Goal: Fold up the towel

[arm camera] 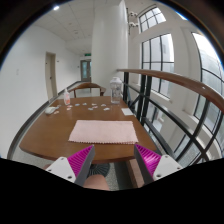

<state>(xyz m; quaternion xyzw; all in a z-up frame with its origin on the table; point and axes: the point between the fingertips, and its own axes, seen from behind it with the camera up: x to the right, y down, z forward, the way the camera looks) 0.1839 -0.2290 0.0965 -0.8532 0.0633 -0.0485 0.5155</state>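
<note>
Gripper spread wide, holding nothing, short of the towel on the table

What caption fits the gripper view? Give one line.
Open fingers hover before a pink towel lying flat on a wooden table.

Nothing readable from my end, honestly. No labels, brand names, numbers or signs I can make out anywhere, and the small items at the far end of the table are too tiny to tell.
</note>
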